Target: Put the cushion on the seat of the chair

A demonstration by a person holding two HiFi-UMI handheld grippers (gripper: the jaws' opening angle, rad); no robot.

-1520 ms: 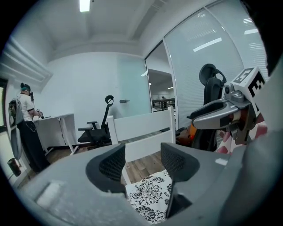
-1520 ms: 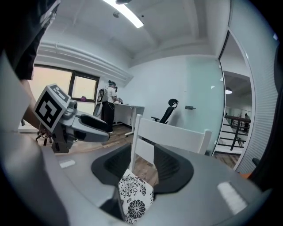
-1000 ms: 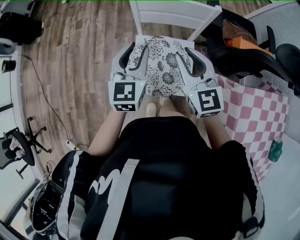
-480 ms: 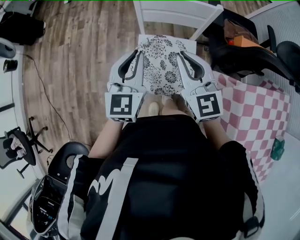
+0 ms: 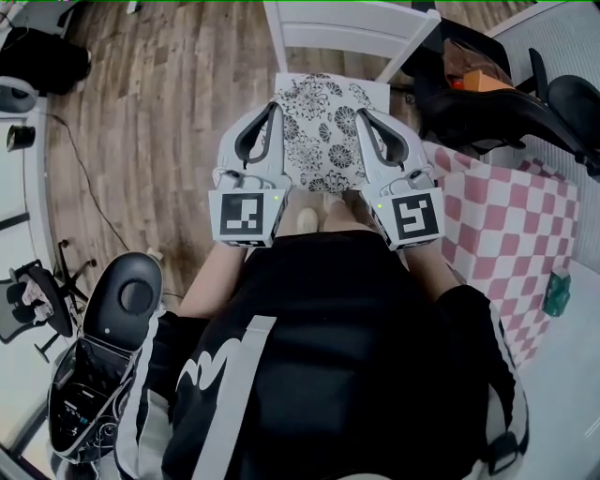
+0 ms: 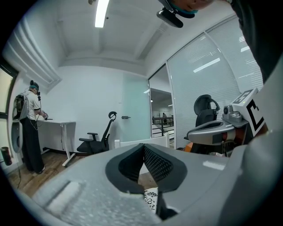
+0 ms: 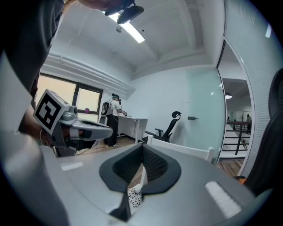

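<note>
Left gripper view: jaws pressed together on the floral cushion's edge, and the right pair grip it the same way.

The left gripper (image 6: pixel 143 148) and the right gripper (image 7: pixel 142 148) have just been closing, and each now pinches patterned fabric low between its pads. They hold opposite sides of the cushion (image 5: pixel 323 122), probably to carry it flat and level. In the head view it lies spread between them, just in front of the white chair (image 5: pixel 347 28) back and over the seat. Whether it already rests there I cannot tell. A black office chair (image 5: pixel 497 103) and checked cloth (image 5: pixel 506 216) crowd the right side.
</note>
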